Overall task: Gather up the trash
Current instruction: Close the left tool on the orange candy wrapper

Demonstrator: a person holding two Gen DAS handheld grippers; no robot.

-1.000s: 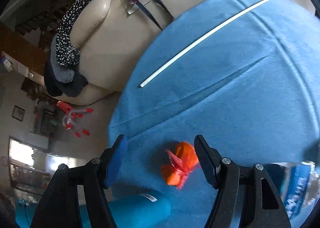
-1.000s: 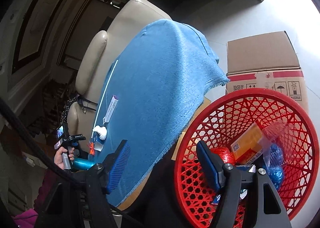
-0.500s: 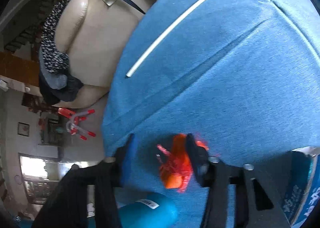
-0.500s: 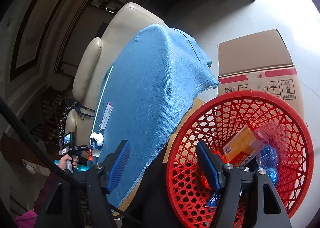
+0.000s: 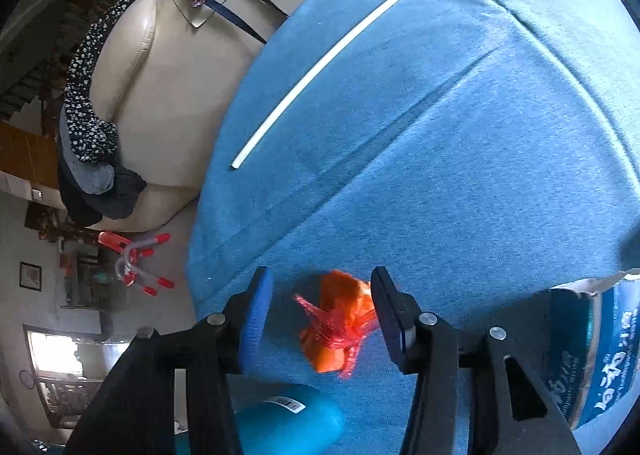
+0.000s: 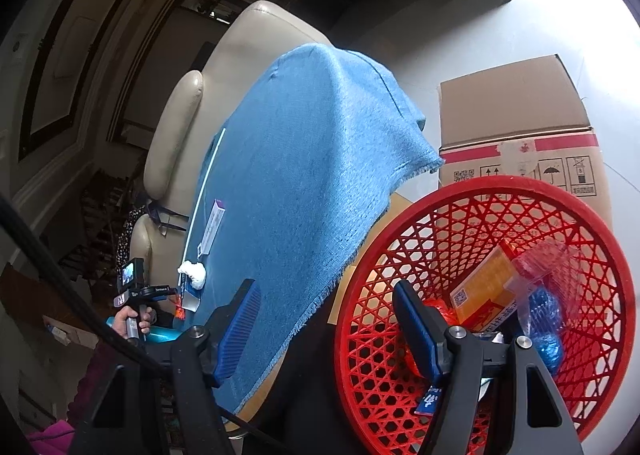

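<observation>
Left tool (image 5: 320,315) spread, just been widening, straddling orange-red wrapper (image 5: 336,323) on blue-clothed surface (image 5: 440,155), right pad touching it. Right tool (image 6: 326,319) spread, empty, by red basket (image 6: 492,191).

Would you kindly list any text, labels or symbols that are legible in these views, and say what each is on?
Cardboard box: handling symbols (arrows, umbrella) and a QR code; its small print is too small to read.
Blue-and-white packet: large white characters, distorted, unreadable.
Teal bottle: barcode label, digits too small.
Orange box in the red basket: QR code, print blurred.
</observation>
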